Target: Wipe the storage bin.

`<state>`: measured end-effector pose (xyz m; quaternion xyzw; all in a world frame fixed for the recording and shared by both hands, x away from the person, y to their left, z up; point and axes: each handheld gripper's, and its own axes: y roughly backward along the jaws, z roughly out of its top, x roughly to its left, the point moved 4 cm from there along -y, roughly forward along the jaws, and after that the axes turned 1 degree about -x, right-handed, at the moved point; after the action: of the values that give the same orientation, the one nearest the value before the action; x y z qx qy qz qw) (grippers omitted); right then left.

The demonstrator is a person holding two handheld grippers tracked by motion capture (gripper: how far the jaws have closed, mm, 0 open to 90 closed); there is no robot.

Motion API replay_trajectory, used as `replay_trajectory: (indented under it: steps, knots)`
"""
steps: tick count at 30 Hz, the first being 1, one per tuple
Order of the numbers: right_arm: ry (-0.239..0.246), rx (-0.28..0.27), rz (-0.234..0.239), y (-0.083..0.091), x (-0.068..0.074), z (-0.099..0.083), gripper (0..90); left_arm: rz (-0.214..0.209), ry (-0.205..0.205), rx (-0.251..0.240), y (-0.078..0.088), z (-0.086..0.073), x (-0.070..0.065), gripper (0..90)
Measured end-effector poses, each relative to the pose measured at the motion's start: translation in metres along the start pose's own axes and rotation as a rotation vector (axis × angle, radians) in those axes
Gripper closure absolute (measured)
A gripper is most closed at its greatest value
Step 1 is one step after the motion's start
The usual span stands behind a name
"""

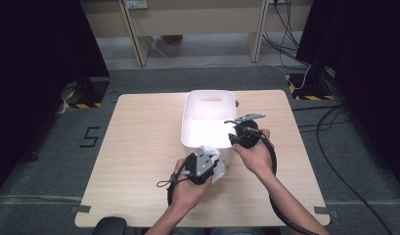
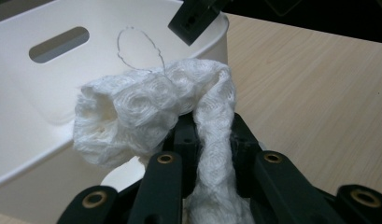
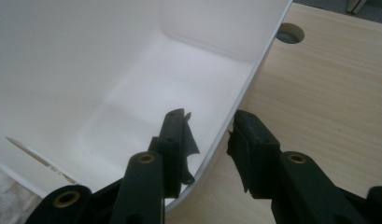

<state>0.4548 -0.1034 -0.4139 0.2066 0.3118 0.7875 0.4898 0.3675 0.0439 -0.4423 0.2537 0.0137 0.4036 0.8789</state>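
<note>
White cloth point(image 2: 151, 112) sits clamped in the left gripper point(image 2: 212, 135) beside the tub point(image 1: 207, 105); the right gripper point(image 3: 209, 128) straddles the tub's wall, pads apart, on the table point(image 1: 139, 147).

a white cloth point(image 2: 151, 112) with a bumpy woven look is bunched up at the near edge of a white tub point(image 1: 207, 122). a thin loose thread curls up from it. the tub stands upright on the table.
</note>
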Motion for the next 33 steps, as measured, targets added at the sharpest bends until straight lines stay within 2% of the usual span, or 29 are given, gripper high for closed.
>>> replay_trajectory:
  steps: [11, 14, 20, 24, 28, 33]
  knots:
    - [0.001, 0.001, -0.001, 0.000, 0.000, 0.000, 65.1, -0.001, -0.005, 0.009, -0.004, 0.000, 0.000, 77.6]
    - [0.008, 0.024, -0.003, -0.004, 0.000, -0.003, 63.4, -0.004, -0.009, 0.014, -0.006, 0.001, 0.000, 77.6]
    - [-0.003, 0.026, -0.002, -0.004, 0.000, -0.003, 63.4, -0.001, -0.008, 0.011, -0.007, 0.000, 0.000, 77.6]
    - [-0.012, 0.019, 0.008, 0.000, 0.000, -0.001, 63.2, -0.003, -0.004, 0.007, -0.007, -0.001, 0.000, 77.6]
    - [-0.005, 0.006, 0.023, 0.009, -0.004, 0.004, 68.5, 0.001, 0.004, 0.007, -0.008, -0.003, 0.003, 77.5]
    - [0.001, 0.003, 0.024, 0.011, -0.003, 0.004, 69.7, 0.000, -0.003, 0.011, -0.010, -0.003, 0.002, 77.5]
